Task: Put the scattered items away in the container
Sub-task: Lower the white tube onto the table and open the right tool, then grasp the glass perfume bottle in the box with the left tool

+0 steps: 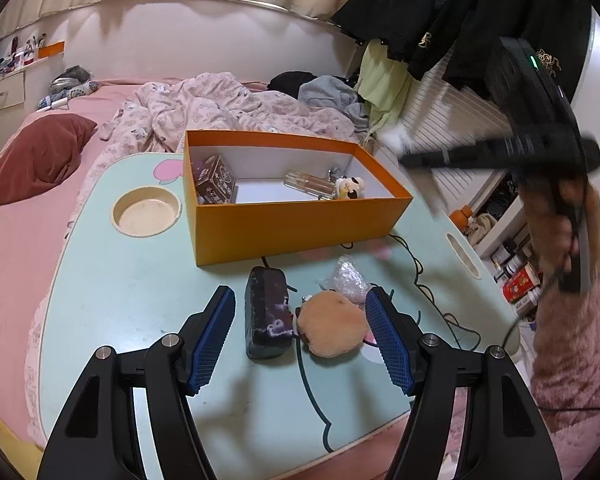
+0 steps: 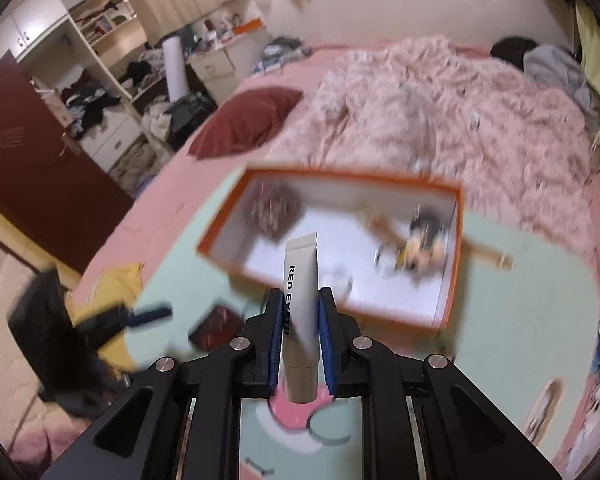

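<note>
The box (image 1: 296,216) is sitting on the counter (image 1: 120,288), holding a small carton (image 1: 216,180) at its left end and a bottle (image 1: 308,181) beside a toy (image 1: 350,188) at its right. Before it, a pouch (image 1: 266,314) is lying left of a plush (image 1: 330,326).

The left hand-held gripper (image 1: 300,336) sits low in the near part of its own view, its two black fingers spread wide apart and the blue ribbed pads (image 1: 212,340) facing each other with nothing pressed between them. The right hand-held gripper (image 2: 300,344) has its blue pads closed tight on a white tube (image 2: 300,300), which stands up between the fingers. From the left wrist view the right hand (image 1: 556,232) shows raised at the far right, blurred, wrapped around the black handle, with a fluffy pink sleeve (image 1: 572,344) on the forearm below it.
</note>
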### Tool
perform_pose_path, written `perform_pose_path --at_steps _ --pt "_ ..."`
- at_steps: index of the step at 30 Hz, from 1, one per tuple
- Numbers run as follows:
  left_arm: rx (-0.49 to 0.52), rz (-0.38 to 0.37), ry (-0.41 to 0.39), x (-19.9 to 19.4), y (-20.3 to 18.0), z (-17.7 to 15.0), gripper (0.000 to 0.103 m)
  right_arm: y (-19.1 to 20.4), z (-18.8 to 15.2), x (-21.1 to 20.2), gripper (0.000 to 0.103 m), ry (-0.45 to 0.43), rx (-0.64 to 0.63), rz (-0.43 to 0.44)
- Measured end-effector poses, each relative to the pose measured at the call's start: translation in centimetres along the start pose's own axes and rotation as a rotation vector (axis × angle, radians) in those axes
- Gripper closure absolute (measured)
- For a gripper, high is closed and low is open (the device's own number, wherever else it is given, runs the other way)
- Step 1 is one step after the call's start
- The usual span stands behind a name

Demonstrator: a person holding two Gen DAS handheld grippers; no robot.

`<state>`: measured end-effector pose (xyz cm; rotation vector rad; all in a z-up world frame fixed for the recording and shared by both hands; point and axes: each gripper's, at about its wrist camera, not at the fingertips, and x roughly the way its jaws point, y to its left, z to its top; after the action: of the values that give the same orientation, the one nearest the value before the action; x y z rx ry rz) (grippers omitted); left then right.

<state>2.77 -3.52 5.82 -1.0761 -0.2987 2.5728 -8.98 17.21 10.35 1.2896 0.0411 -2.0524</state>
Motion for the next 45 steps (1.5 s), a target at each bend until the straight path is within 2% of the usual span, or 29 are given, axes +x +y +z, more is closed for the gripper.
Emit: perform_pose_path --at_steps 5,11,15,19,21,25,26,30,35,37,40,45 --pt "0.008 0.000 0.007 0.2 -0.7 0.2 0.035 -1.6 -3.7 4.0 0.087 0.077 0.059 0.009" --pt "0.029 0.013 0.015 0.4 -1.5 0.3 0.035 -3.0 -5.4 5.8 0.086 0.079 0.097 -0.019" --pt "0.057 0.029 0.018 0.6 -2.1 1.0 0.035 -2.3 -6.0 4.9 0.081 0.021 0.062 -0.096" --pt "0.069 0.046 0.049 1.4 -2.9 3.2 0.035 -2.5 -6.8 2.6 0.071 -0.090 0.070 -0.099" --pt "0.020 0.022 0.081 2.1 -2.9 5.3 0.035 -2.9 -7.5 1.6 0.071 -0.128 0.095 -0.095" --pt "-0.188 -0.094 0.175 5.1 -2.1 10.5 0.035 -3.9 -9.0 0.4 0.071 -0.156 0.150 -0.045" --pt "-0.229 -0.094 0.203 6.3 -2.1 11.6 0.035 -4.1 -9.3 0.2 0.071 -0.163 0.161 -0.033" --pt "-0.373 -0.017 0.344 13.0 -2.3 14.7 0.035 -4.5 -10.4 -0.6 0.070 -0.199 0.197 0.002" --pt "-0.424 0.142 0.491 20.4 -2.0 14.4 0.035 -5.3 -11.3 -0.8 0.066 -0.206 0.222 0.045" --pt "-0.461 0.192 0.510 21.9 -1.4 14.2 0.036 -5.8 -11.7 -0.9 0.065 -0.216 0.237 0.060" --pt "-0.500 0.253 0.479 22.7 -0.8 14.9 0.038 -6.3 -12.0 -1.0 0.064 -0.230 0.247 0.080" --pt "-0.470 0.366 0.451 23.8 -0.6 15.2 0.052 -6.5 -12.2 -0.5 0.063 -0.227 0.240 0.091"
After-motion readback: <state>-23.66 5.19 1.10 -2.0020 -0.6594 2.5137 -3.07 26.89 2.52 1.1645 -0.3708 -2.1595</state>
